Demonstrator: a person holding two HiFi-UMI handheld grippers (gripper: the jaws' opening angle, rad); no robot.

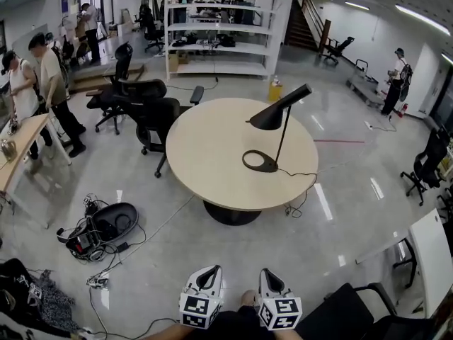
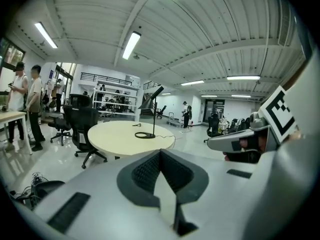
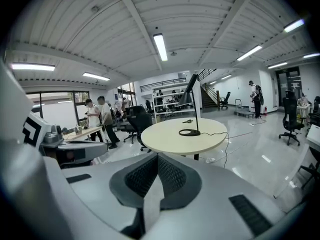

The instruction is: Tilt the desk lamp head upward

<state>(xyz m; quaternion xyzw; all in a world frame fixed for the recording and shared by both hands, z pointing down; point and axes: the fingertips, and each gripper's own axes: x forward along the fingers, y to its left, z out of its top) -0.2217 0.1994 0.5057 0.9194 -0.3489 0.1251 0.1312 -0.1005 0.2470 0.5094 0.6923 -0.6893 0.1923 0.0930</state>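
A black desk lamp (image 1: 271, 117) stands on the right half of a round beige table (image 1: 205, 154), its cone head sloping down to the left over a ring-shaped base (image 1: 260, 161). Both gripper views show the lamp far off: the stem (image 2: 153, 115) and the base (image 3: 189, 132). My left gripper (image 1: 207, 278) and right gripper (image 1: 271, 280) are low at the bottom of the head view, side by side near my body and well short of the table. Each one's jaws meet with nothing between them, seen at the left gripper (image 2: 161, 156) and the right gripper (image 3: 157, 159).
Black office chairs (image 1: 152, 115) crowd the table's far left. The lamp cord (image 1: 301, 190) hangs off the right edge. A black case with cables (image 1: 102, 229) lies on the floor at left. People stand by a desk (image 1: 21, 144); another chair (image 1: 354, 314) is at bottom right.
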